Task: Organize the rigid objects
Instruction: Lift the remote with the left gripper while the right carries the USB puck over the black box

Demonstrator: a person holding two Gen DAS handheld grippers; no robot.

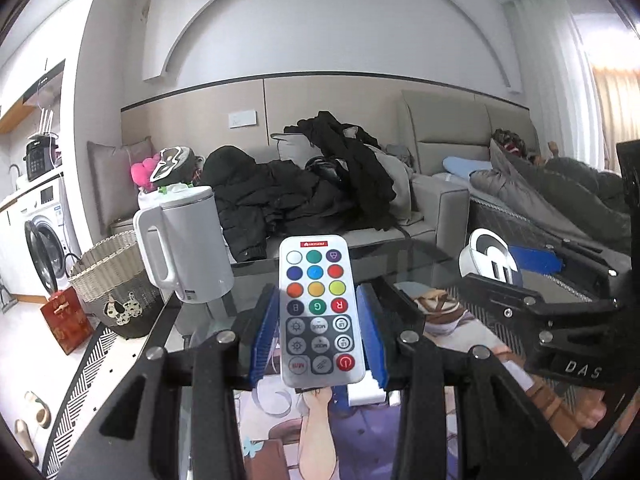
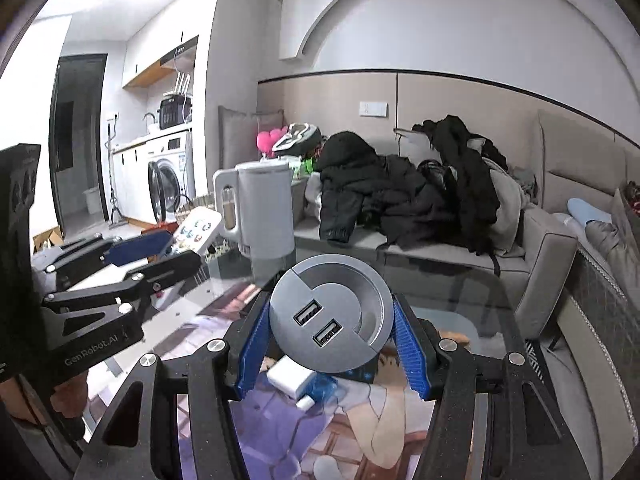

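Ahead and left of the left gripper (image 1: pixel 318 320), a white kettle (image 1: pixel 186 244) stands on the glass table (image 1: pixel 420 256). The left gripper's blue pads (image 1: pixel 264 328) clamp a grey remote control (image 1: pixel 318 310) by its long edges, button face up, above the table. To its right, the right gripper (image 2: pixel 332 340) clamps a round grey USB hub (image 2: pixel 332 316), ports facing the camera. Below the hub, a white charger (image 2: pixel 290 380) lies on the table.

Kettle (image 1: pixel 188 244) ahead-left; tabletop (image 1: pixel 400 264) beyond bare
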